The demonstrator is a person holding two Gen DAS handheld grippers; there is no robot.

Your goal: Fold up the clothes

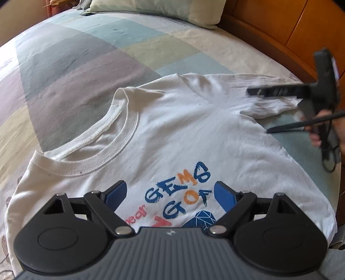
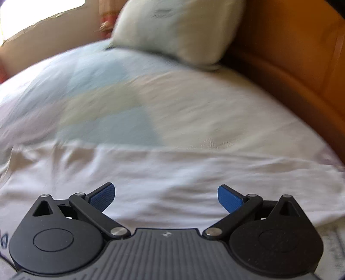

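A white T-shirt (image 1: pixel 172 133) with a blue and orange print lies face up on the bed, collar to the left, one sleeve (image 1: pixel 258 94) stretched to the far right. My left gripper (image 1: pixel 170 191) is open and empty, hovering over the print. My right gripper (image 1: pixel 257 111) shows in the left wrist view, open, its jaws around the sleeve's lower edge without closing. In the blurred right wrist view my right gripper (image 2: pixel 166 198) is open above the white shirt cloth (image 2: pixel 172 172).
The bed (image 1: pixel 86 64) has a pastel checked cover. A pale pillow (image 1: pixel 172 10) lies at the far end. A wooden headboard (image 1: pixel 301 32) runs along the right side, close to the sleeve and my right gripper.
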